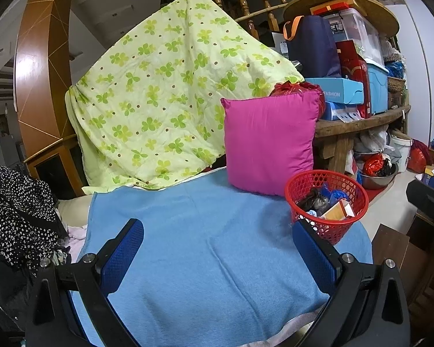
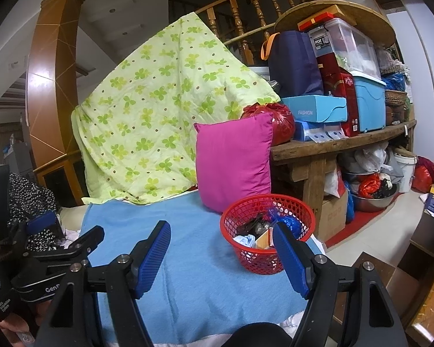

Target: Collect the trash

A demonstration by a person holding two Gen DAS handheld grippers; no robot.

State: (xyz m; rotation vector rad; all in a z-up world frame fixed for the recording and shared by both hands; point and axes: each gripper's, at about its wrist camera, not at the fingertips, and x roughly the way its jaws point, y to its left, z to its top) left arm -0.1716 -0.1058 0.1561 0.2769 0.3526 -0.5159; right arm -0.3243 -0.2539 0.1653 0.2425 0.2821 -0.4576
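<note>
A red mesh basket (image 1: 327, 202) stands on the blue blanket (image 1: 211, 245) at the right, in front of a pink pillow (image 1: 270, 141). It holds trash: a dark wrapper, a blue bag and an orange-white carton (image 1: 337, 211). In the right wrist view the basket (image 2: 267, 231) sits just ahead of my right gripper (image 2: 225, 257), which is open and empty. My left gripper (image 1: 217, 257) is open and empty over the bare blanket. It also shows at the left edge of the right wrist view (image 2: 63, 240).
A green clover quilt (image 1: 165, 92) hangs behind the blanket. A wooden table (image 1: 361, 124) at the right is stacked with boxes and bags. A polka-dot garment (image 1: 17, 211) lies at the left. Bags and a metal bowl (image 2: 373, 199) sit on the floor.
</note>
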